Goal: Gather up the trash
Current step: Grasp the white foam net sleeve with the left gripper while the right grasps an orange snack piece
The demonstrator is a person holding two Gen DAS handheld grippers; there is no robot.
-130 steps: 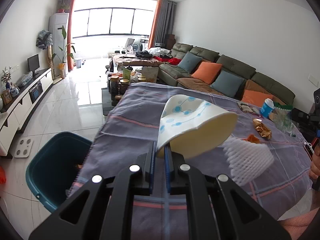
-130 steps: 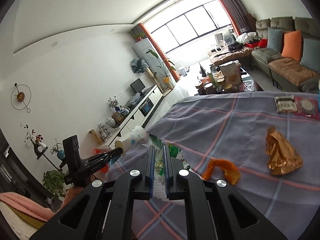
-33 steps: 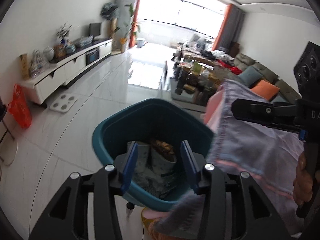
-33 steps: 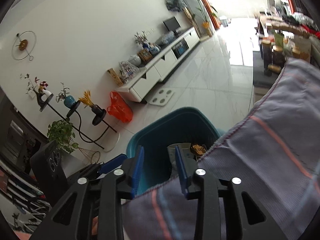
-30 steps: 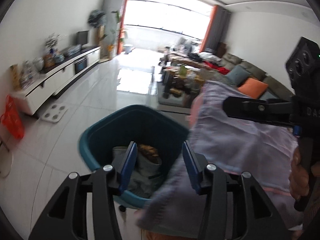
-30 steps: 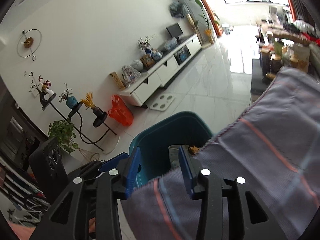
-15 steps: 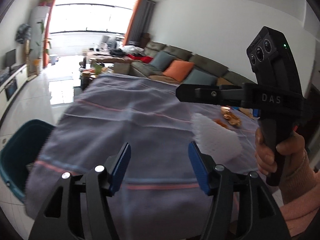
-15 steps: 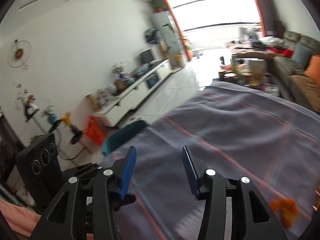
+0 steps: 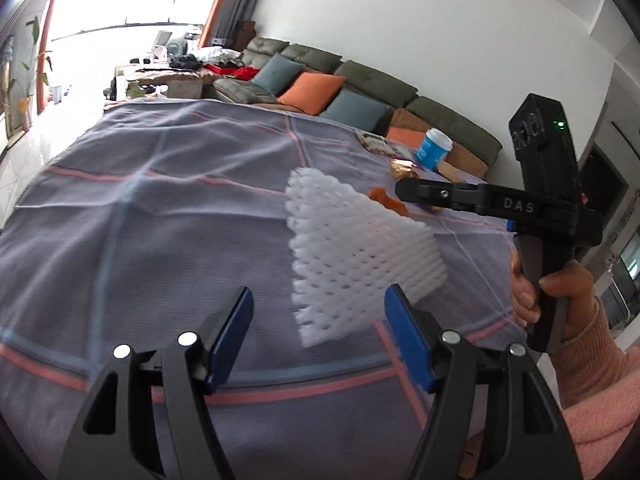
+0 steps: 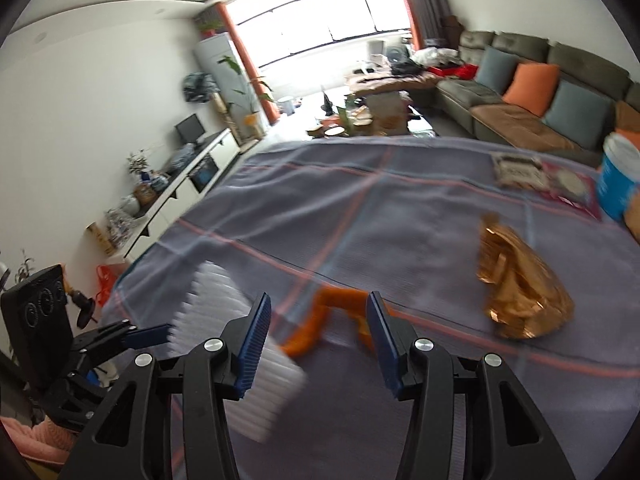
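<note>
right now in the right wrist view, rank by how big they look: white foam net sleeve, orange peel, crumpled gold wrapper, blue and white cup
1. White foam net sleeve, though it lies nearest the camera and is blurred.
2. Crumpled gold wrapper.
3. Orange peel, partly hidden behind the claw.
4. Blue and white cup, cut off at the frame edge, so unsure.

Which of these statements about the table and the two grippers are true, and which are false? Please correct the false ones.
1. The white foam fruit net lies on the tablecloth. True.
2. The left gripper is clamped on the foam net. False: its fingers are opening and nothing is pressed between them.
3. The orange peel lies ahead of the right gripper. True.
4. The gold wrapper is inside a bin. False: it lies on the tablecloth.
5. The blue and white cup lies on its side. False: it stands upright.
</note>
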